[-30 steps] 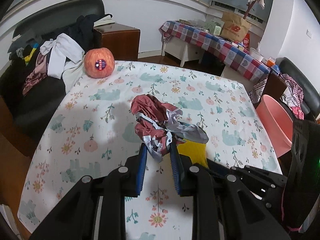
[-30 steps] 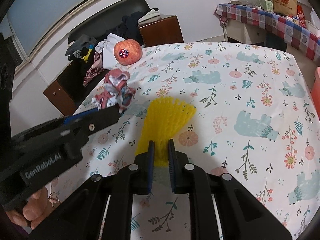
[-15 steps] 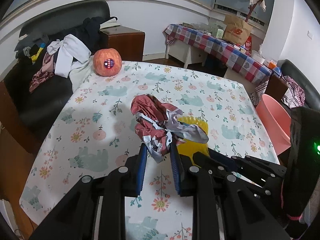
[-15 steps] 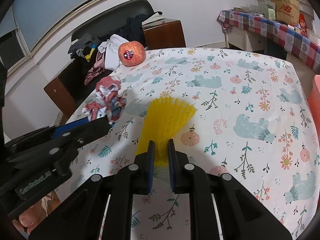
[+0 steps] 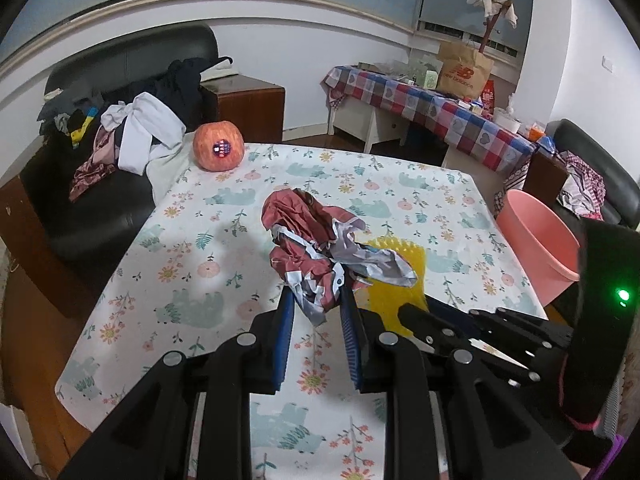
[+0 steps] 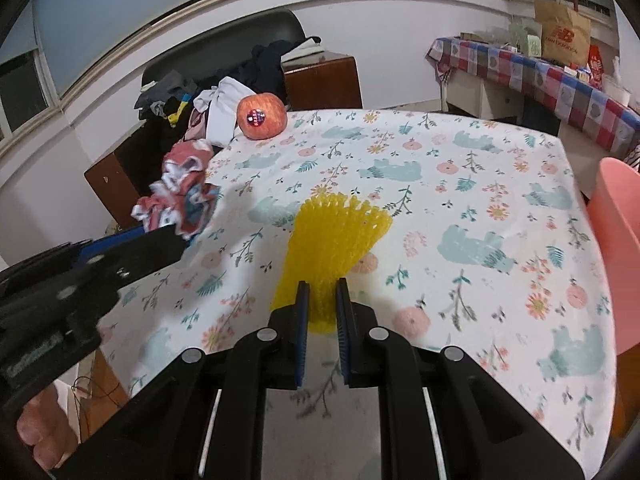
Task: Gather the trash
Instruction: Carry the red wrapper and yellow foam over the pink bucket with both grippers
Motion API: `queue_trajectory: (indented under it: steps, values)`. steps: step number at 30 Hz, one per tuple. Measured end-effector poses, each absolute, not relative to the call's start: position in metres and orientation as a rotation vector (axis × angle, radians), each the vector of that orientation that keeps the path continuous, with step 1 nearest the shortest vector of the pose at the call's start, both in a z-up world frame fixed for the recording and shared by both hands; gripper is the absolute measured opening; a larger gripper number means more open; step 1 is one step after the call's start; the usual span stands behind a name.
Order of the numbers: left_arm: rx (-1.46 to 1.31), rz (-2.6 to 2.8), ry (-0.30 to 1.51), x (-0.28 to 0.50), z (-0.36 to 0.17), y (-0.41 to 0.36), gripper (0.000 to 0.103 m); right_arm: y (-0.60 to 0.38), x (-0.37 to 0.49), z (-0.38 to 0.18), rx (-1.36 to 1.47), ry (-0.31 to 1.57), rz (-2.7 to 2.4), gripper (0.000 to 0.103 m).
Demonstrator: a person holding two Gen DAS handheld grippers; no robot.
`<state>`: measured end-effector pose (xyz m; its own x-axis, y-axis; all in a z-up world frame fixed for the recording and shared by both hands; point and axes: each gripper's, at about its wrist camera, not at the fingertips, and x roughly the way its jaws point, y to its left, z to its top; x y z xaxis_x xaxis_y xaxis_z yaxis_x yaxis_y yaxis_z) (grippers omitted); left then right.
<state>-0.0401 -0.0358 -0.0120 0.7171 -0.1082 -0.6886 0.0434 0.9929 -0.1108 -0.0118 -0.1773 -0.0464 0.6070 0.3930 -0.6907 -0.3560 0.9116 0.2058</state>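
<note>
Left gripper (image 5: pixel 316 308) clamps wrapper (image 5: pixel 320 248); right gripper (image 6: pixel 321 304) clamps net (image 6: pixel 336 236). Bag (image 5: pixel 464 70) reads "new balance"; apple (image 5: pixel 218 151) sticker illegible.

Even indoor light, soft shadows on the surface (image 6: pixel 460 208); fisheye bends the edges, right view's lower part blurs.
</note>
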Motion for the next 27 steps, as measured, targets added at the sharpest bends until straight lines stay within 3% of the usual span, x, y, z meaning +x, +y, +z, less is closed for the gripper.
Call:
queue_trajectory:
  steps: [27]
  values:
    - [-0.03, -0.241, 0.759, -0.064, -0.016, -0.097, 0.023, -0.255, -0.081, -0.031, 0.129, 0.747, 0.29, 0.013]
